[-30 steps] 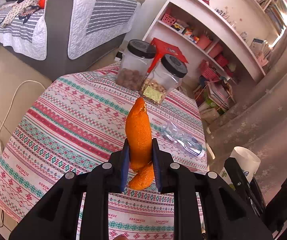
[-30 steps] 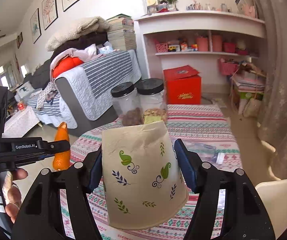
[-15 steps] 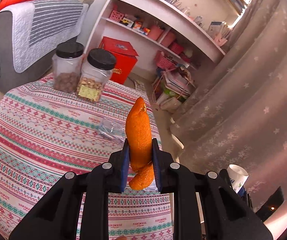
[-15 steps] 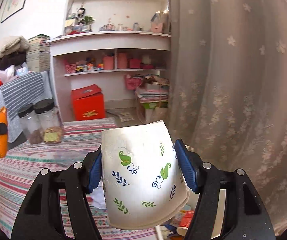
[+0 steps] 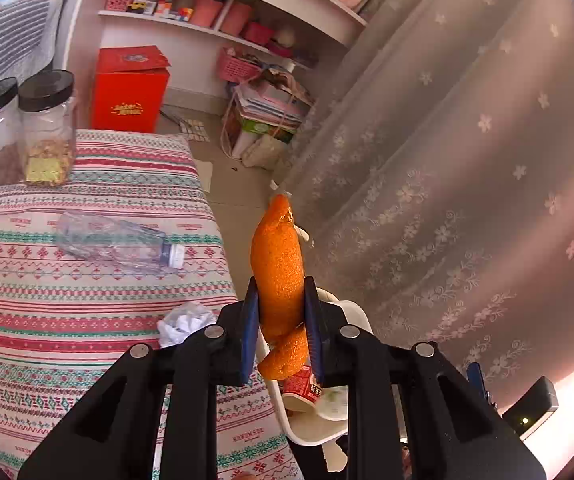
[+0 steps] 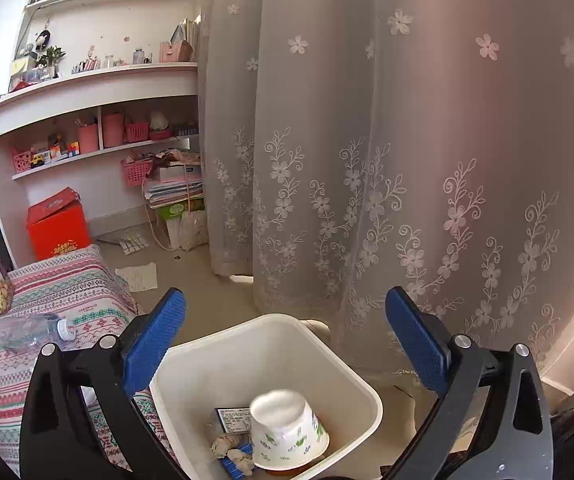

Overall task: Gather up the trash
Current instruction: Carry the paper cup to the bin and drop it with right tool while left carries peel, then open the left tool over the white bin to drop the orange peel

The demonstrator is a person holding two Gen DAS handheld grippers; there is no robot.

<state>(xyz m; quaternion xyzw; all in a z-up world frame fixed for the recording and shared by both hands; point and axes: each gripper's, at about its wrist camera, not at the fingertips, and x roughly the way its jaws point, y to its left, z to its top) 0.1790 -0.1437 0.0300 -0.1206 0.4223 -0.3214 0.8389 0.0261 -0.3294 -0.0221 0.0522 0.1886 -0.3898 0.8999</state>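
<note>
Two tongs over a white bin [image 6: 361, 384]: right tongs [image 6: 285, 338] opening, empty, above a dropped light paper cup [image 6: 289, 432]; left tongs [image 5: 279, 334] clenched mid-length on soft, limp orange peel [image 5: 277, 268]

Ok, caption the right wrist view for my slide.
Right gripper opening over the white bin, paper cup inside it.

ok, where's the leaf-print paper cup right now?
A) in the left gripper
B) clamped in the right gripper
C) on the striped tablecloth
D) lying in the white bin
D: the paper cup lies upside down inside the white bin, below the right gripper, whose fingers are opening with nothing between them; the left gripper is shut on an orange peel.
</note>
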